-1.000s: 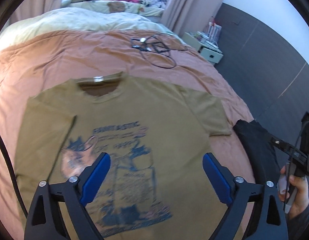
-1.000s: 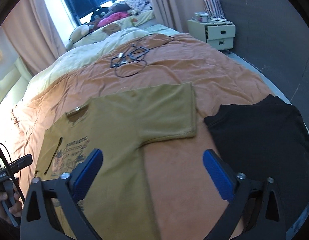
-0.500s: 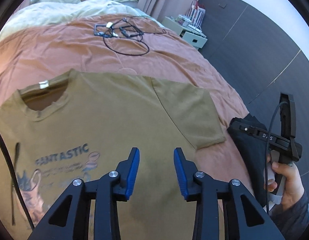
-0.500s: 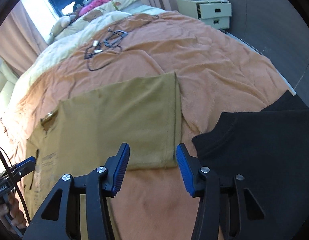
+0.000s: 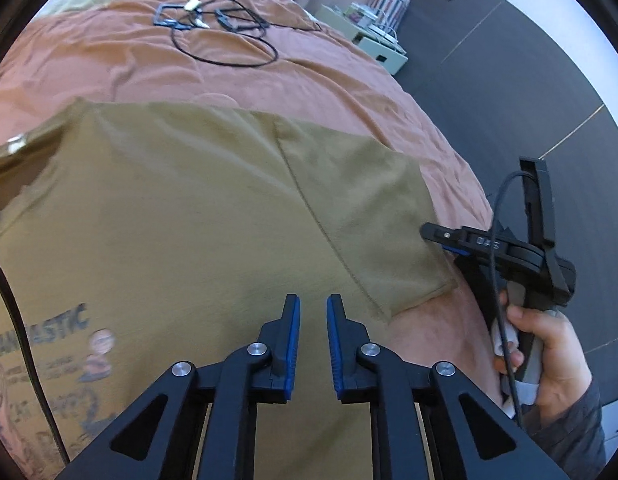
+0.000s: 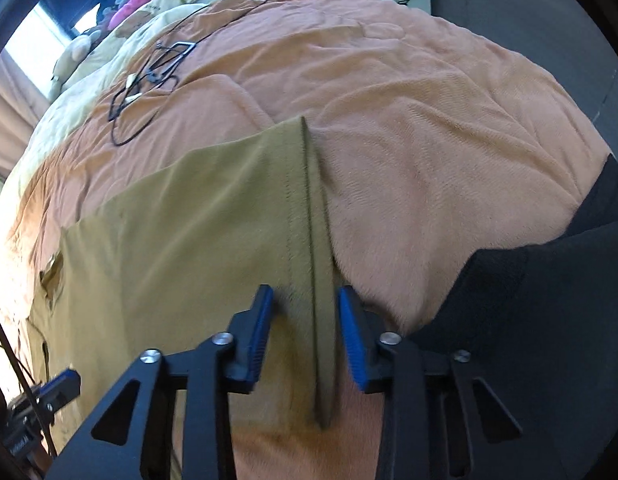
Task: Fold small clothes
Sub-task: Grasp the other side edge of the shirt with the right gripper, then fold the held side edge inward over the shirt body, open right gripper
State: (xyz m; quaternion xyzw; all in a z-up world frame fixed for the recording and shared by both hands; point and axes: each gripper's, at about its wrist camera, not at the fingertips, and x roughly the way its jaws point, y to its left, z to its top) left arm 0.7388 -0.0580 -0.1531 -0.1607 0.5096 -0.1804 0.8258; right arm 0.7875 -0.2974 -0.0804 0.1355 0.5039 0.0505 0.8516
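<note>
An olive T-shirt (image 5: 181, 216) with a blue print lies flat, front up, on the orange bedspread (image 5: 333, 80). My left gripper (image 5: 311, 312) hovers low over the shirt's right side near the armpit seam, its jaws a narrow gap apart and empty. My right gripper (image 6: 305, 300) straddles the hem of the shirt's right sleeve (image 6: 309, 216), jaws partly open with the hem edge between them, not clamped. The right gripper also shows in the left wrist view (image 5: 433, 236) at the sleeve's outer edge.
A black garment (image 6: 549, 320) lies on the bed to the right of the sleeve. Black cables with small devices (image 5: 225, 28) lie farther up the bed. A white bedside drawer unit (image 5: 373, 44) stands by the dark wall. Pillows and soft toys (image 6: 121, 12) are at the head.
Both grippers have moved down and forward toward the shirt's right side while narrowing their jaws. The right one now straddles the sleeve hem; the left one is nearly shut over the shirt body.
</note>
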